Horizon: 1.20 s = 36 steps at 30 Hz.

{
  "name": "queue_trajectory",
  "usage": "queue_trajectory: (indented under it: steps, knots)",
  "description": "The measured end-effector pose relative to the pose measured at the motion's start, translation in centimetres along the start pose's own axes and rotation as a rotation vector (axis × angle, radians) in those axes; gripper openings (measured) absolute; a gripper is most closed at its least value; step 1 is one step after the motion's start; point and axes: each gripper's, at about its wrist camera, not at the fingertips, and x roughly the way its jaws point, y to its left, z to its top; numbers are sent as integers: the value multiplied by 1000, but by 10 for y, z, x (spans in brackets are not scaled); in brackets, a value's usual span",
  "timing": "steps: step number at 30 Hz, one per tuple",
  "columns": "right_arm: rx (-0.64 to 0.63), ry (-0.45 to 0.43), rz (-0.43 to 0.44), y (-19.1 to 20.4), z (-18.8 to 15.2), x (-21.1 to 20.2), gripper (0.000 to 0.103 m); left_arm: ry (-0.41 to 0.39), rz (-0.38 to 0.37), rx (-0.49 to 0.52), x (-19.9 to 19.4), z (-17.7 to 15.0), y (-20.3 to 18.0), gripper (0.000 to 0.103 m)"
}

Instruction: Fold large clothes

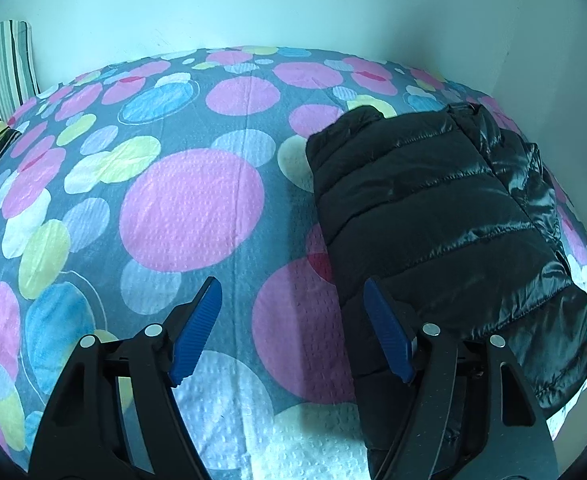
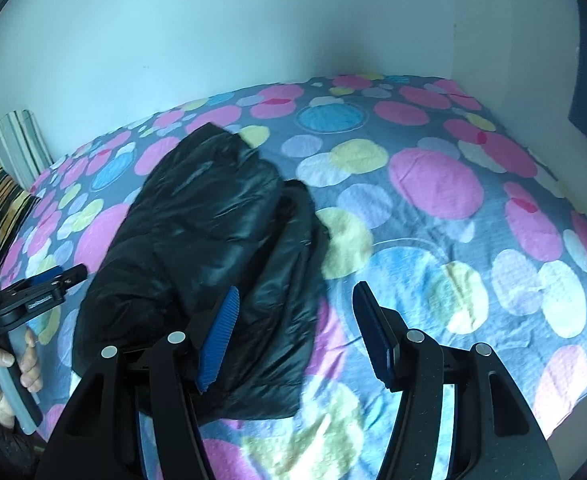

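A folded black jacket lies on the spotted bed. The right tool hovers wide apart at six o'clock; a hand grips the left tool at nine o'clock.

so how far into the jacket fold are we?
Looks done: the black puffer jacket lies on the spotted bedspread as a narrow bundle, one layer lapped over another. In hand: nothing; the left hand-held gripper and right hand-held gripper are both open, hovering at its near end. Left, probably: a final fold from that near hem, if wanted shorter.
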Motion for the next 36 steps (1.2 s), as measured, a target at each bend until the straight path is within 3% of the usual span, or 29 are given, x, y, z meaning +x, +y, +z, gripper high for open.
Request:
queue_trajectory:
  steps: [6, 16, 21, 29, 32, 34, 36]
  knots:
    - [58, 50, -1, -22, 6, 28, 59, -11, 25, -7, 2, 7, 6, 77]
    - [57, 126, 32, -15, 2, 77, 59, 17, 20, 42, 23, 8, -13, 77]
    - [40, 145, 33, -13, 4, 90, 66, 6, 38, 71, 28, 9, -20, 77]
    - [97, 186, 94, -15, -8, 114, 66, 13, 25, 70, 34, 7, -23, 76]
    - [104, 192, 122, -11, -11, 121, 62, 12, 28, 78, 36, 5, -26, 74]
    - [101, 192, 157, -5, -11, 122, 51, 14, 24, 82, 36, 4, -28, 71]
    - [70, 184, 133, 2, -11, 121, 49, 17, 18, 87, 36, 3, -30, 66]
